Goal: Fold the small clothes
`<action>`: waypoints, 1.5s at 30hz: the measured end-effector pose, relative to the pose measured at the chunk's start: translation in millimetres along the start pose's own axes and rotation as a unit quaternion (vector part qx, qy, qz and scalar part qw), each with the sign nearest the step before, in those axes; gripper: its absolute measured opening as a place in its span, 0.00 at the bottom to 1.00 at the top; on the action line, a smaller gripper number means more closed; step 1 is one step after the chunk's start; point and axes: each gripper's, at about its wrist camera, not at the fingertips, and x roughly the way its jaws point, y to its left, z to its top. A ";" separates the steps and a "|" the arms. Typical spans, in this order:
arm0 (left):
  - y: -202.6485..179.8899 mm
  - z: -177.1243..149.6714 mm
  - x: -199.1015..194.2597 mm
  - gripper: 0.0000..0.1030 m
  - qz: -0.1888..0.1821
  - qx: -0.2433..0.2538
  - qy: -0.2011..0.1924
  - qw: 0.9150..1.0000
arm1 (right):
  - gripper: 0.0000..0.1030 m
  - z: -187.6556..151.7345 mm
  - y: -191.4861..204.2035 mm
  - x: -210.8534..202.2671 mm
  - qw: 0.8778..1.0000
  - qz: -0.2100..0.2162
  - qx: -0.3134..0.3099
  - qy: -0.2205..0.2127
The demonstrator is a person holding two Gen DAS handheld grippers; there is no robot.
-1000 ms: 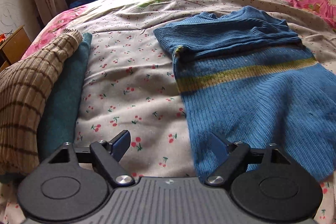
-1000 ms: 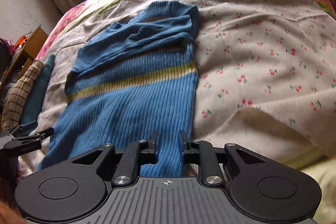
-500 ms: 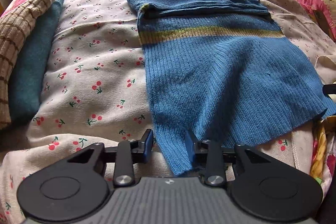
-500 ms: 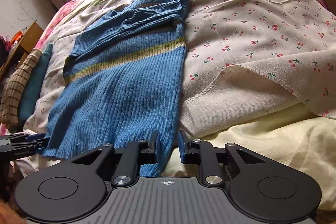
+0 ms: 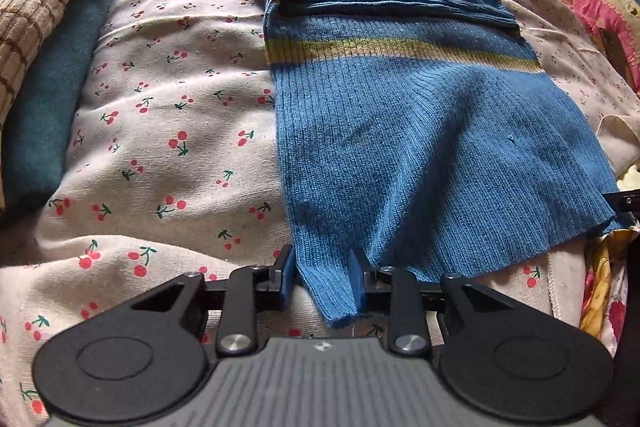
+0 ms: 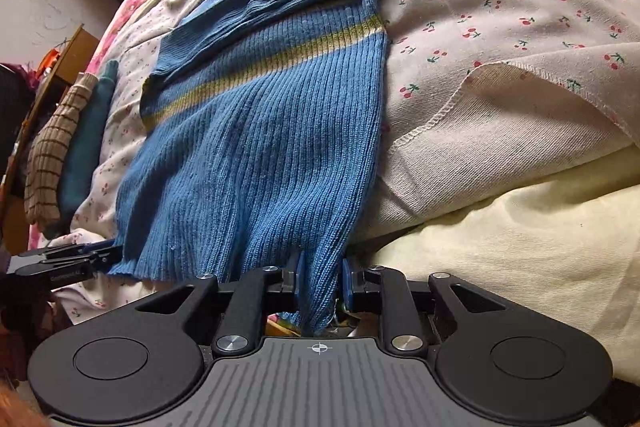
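A blue ribbed sweater (image 5: 420, 131) with a yellow chest stripe lies flat on the cherry-print bedsheet (image 5: 172, 115), sleeves folded across its top. My left gripper (image 5: 322, 275) sits at the sweater's near left hem corner, fingers close around the hem with a gap showing. My right gripper (image 6: 320, 277) is shut on the sweater (image 6: 260, 155) at its near right hem corner, which hangs over the bed edge. The left gripper also shows in the right wrist view (image 6: 80, 259) at the left hem corner.
A stack of folded clothes, brown-striped knit (image 5: 36, 19) over a teal piece (image 5: 52, 95), lies on the bed's left side. A cream blanket (image 6: 520, 227) hangs below the sheet's edge at right. A wooden cabinet (image 6: 60, 67) stands beyond the bed's far left.
Both grippers moved back to the near bed edge, at the hem. The left gripper's fingers narrowed from wide open around the hem corner. The right stayed shut on the hem.
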 end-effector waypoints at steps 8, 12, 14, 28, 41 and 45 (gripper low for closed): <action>4.7 1.9 -1.2 0.29 -0.014 -0.017 0.015 1.000 | 0.13 -3.6 -6.8 -1.9 0.999 0.034 0.024 -0.010; 7.9 1.0 -3.3 0.20 -0.031 -0.028 0.015 0.999 | 0.10 -5.5 -9.4 -4.0 0.998 0.051 0.038 -0.023; 10.9 0.4 -4.2 0.18 -0.044 -0.042 0.009 0.998 | 0.09 -6.5 -11.9 -7.6 0.996 0.067 0.050 -0.032; 46.4 64.8 -30.5 0.18 -0.192 -0.186 -0.131 0.955 | 0.07 64.9 -13.8 -43.3 0.948 0.210 0.138 -0.195; 90.0 199.0 34.3 0.18 -0.166 -0.232 -0.218 0.933 | 0.07 231.3 -24.2 28.1 0.930 0.169 0.190 -0.266; 95.6 214.4 72.6 0.18 -0.102 -0.232 -0.205 0.946 | 0.12 251.1 -39.8 71.4 0.933 0.143 0.220 -0.245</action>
